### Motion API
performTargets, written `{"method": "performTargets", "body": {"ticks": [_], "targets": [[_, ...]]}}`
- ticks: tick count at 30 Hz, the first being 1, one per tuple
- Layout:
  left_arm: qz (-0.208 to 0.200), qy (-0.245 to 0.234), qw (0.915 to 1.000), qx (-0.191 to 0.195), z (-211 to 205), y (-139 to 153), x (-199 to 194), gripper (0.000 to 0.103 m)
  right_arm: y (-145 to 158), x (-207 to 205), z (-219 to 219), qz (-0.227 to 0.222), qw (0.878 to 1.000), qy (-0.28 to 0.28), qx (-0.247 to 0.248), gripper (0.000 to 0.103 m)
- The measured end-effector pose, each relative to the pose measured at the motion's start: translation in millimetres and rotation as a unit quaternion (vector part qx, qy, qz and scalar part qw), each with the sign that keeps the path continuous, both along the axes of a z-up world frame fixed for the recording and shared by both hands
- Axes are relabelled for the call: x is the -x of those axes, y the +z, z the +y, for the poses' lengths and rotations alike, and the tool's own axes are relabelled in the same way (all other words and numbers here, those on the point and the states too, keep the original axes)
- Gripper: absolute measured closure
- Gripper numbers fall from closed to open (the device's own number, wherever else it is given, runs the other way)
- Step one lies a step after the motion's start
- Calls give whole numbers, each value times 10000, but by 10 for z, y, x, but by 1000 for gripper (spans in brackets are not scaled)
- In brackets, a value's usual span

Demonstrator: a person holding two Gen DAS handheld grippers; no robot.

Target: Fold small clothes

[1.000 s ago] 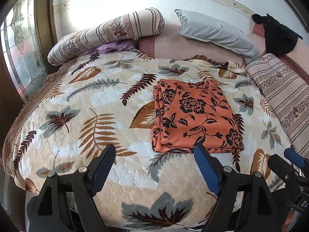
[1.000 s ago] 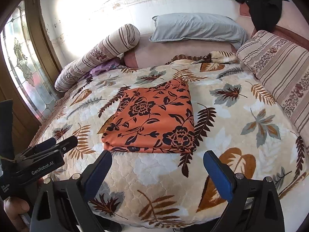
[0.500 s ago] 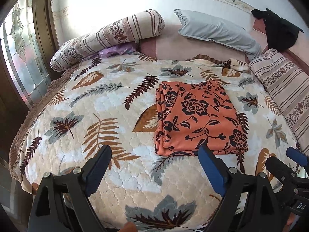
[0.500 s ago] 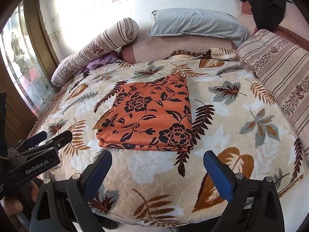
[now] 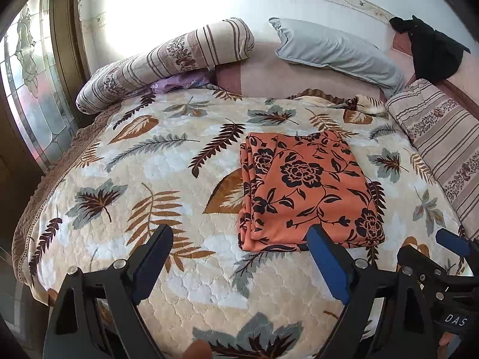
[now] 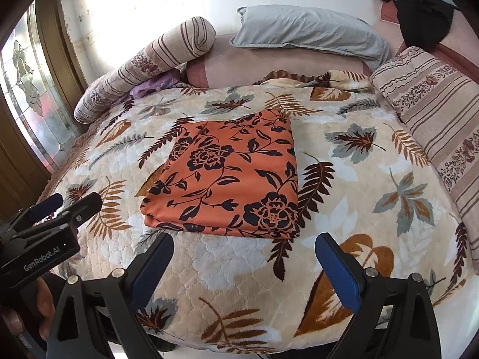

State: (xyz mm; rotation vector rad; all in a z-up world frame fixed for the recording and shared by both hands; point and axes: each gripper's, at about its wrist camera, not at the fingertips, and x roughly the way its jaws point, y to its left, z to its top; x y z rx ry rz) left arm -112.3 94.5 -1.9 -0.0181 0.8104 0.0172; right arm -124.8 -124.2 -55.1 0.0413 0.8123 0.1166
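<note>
- Orange black-flowered folded cloth (image 6: 227, 176) lies flat mid-bed on leaf-print quilt (image 6: 344, 185), ahead of both claws.
- Left claw (image 5: 239, 266) wide, empty; cloth ahead-right.
- Right claw (image 6: 244, 269) wide, empty, squarely facing near edge.

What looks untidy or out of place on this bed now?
The orange floral cloth lies neatly folded. Only the blanket looks untidy: its far edge is bunched up near the grey pillow.
</note>
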Motion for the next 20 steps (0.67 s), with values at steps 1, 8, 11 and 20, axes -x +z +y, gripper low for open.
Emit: {"method": "performTargets", "body": {"ticks": [1, 8, 11, 20], "targets": [[-1, -10, 10000, -22, -7, -3, -10, 12, -1, -12, 7, -2, 10000, 5, 8, 6], [115, -46, 9999, -24, -36, -47, -118, 12, -9, -130, 34, 17, 10000, 14, 44, 6], [188, -56, 9998, -77, -57, -87, -184, 12, -33, -175, 46, 41, 10000, 17, 59, 6], [66, -153, 9997, -156, -116, -109, -399, 5, -120, -436, 47, 154, 9998, 49, 62, 6]]}}
